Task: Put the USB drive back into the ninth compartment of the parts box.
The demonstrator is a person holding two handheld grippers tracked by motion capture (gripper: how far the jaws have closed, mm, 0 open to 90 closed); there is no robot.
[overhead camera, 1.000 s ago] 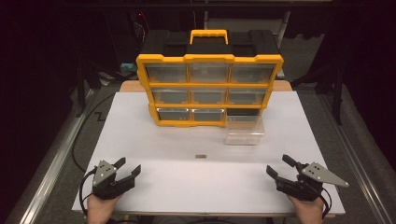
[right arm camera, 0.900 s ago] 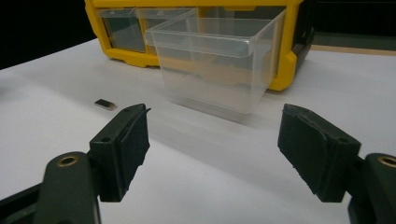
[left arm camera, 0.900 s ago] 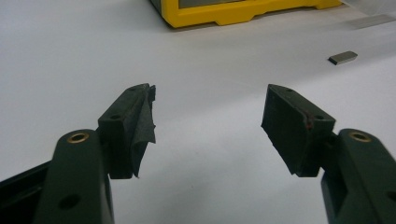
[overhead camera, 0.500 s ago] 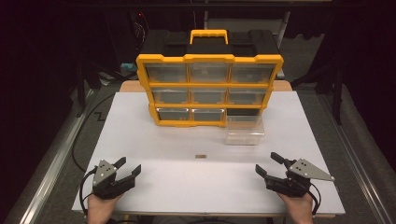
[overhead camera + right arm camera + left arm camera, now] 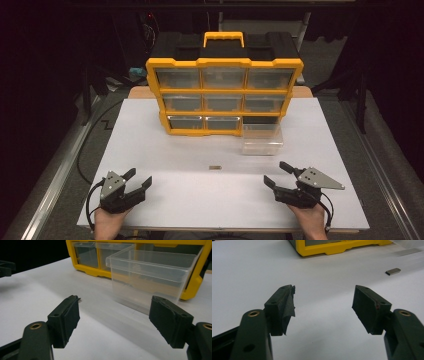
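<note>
Right claw (image 5: pixel 278 173): wide open, empty, aimed toward the clear plastic drawer (image 5: pixel 262 139).
Left claw (image 5: pixel 138 179): wide open, empty.
Small dark flat piece (image 5: pixel 215 167): lies between both; approach low, straddle it squarely.

Left gripper (image 5: pixel 323 302): jaws spread wide above white table (image 5: pixel 249 272). Small metal block (image 5: pixel 393 271) lies ahead, near yellow cabinet (image 5: pixel 337 248).
</note>
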